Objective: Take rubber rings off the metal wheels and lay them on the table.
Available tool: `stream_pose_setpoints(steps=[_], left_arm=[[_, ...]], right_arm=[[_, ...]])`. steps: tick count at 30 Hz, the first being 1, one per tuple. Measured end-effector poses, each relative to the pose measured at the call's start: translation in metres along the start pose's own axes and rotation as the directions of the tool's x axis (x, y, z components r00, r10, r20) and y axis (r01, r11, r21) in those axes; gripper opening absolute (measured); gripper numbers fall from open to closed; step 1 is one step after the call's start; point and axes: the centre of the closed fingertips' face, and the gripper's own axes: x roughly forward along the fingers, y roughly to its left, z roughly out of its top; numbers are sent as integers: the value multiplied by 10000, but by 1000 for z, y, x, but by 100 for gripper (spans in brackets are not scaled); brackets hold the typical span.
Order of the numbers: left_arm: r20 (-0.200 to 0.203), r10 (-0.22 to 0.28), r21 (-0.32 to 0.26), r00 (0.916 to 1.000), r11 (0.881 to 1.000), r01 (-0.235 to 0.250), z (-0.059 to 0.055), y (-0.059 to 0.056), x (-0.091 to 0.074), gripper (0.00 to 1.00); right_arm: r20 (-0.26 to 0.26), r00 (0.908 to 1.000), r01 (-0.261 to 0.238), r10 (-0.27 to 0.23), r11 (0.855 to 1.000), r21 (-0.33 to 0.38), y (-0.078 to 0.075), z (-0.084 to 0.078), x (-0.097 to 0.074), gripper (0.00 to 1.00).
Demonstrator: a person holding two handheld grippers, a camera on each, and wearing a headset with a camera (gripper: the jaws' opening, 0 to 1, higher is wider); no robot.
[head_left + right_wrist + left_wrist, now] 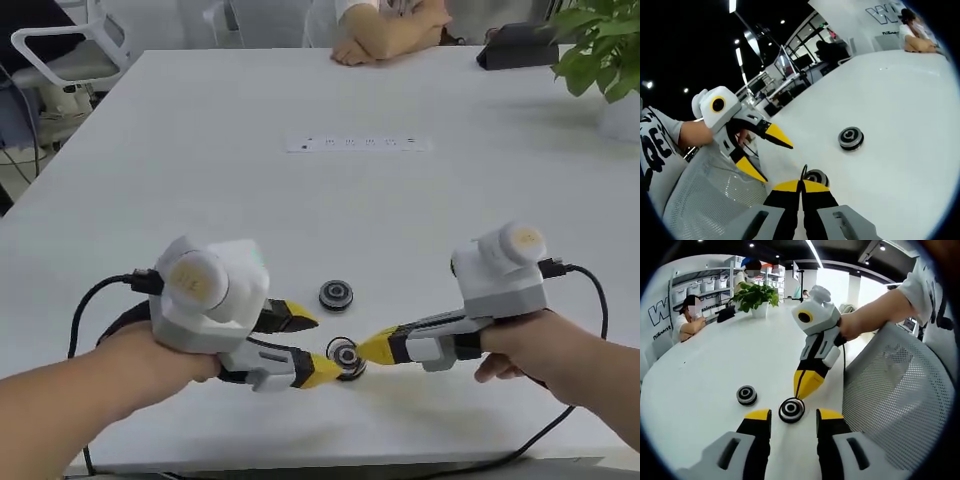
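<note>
Two metal wheels with black rubber rings lie near the table's front edge. The near wheel (343, 355) (791, 410) (816, 177) sits between the open jaws of my left gripper (315, 345) (794, 416) (776, 162), which do not touch it. My right gripper (362, 348) (799, 394) (801, 184) is shut with its tip against this wheel's rim, and a thin black strip of rubber ring (804, 172) sticks up from between its fingertips. The second wheel (336, 294) (746, 395) (850, 138) lies untouched a little farther in.
The white table (300, 200) holds a socket strip (358, 143) at its middle. At the far edge are a person's folded arms (390, 40), a black bag (515, 45) and a potted plant (600, 50). A mesh chair (895, 390) stands behind the front edge.
</note>
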Motion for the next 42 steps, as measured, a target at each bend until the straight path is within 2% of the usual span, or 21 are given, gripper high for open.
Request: stream_pose_setpoints(steps=[6,13,19,25,31,42], left_arm=[[112,178,-214,9998,9996,-175,-1,3,-14,36],[432,391,-408,9983,9985,-374,6,4,-31,43],[494,604,-429,9970,9974,-583,8,5,-44,48],[732,815,-597,9940,9952,-772,11,7,-55,52],[682,992,-721,9927,9929,-942,5,9,-64,58],[898,1229,-1171,9884,9868,-1121,3,8,-81,65]], right_arm=[[36,10000,-55,55,10000,-15,2,2,-1,0],[44,9999,-115,115,9999,-78,6,3,-2,0],[36,9999,-167,168,9997,-185,10,5,-1,0],[18,9997,-223,224,9993,-301,14,8,0,0],[-3,9996,-286,286,9985,-475,18,13,2,0],[-121,9989,-457,450,9963,-722,27,18,10,0]])
